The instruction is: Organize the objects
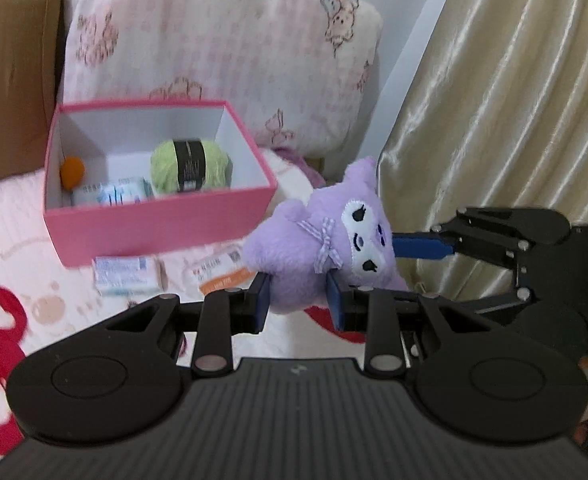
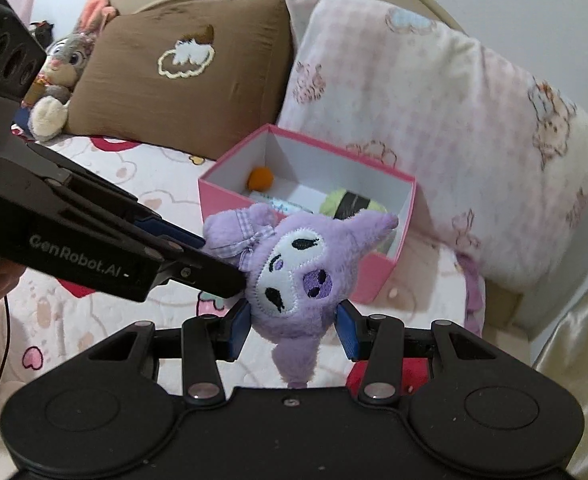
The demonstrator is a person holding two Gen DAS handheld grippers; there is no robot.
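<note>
plush (image 1: pixel 317 236) pinched at body by left gripper (image 1: pixel 299 300), at head by right gripper (image 2: pixel 294 330), jaws narrowed onto it | held above bed, just beside box (image 1: pixel 162 224) | packed: yarn (image 1: pixel 190 166), orange ball (image 1: pixel 72 172), one pack | left out: pack (image 1: pixel 128 276) and card on bed

light: soft, even, indoor, moderately bright | glare: sheen on the satin curtain (image 1: pixel 493 100) folds | shadows: faint, under the pink box (image 1: pixel 158 236) | blur: slight motion smear, bedsheet prints soft | distortion: strong fisheye bowing, dark corner vignette in right view
</note>
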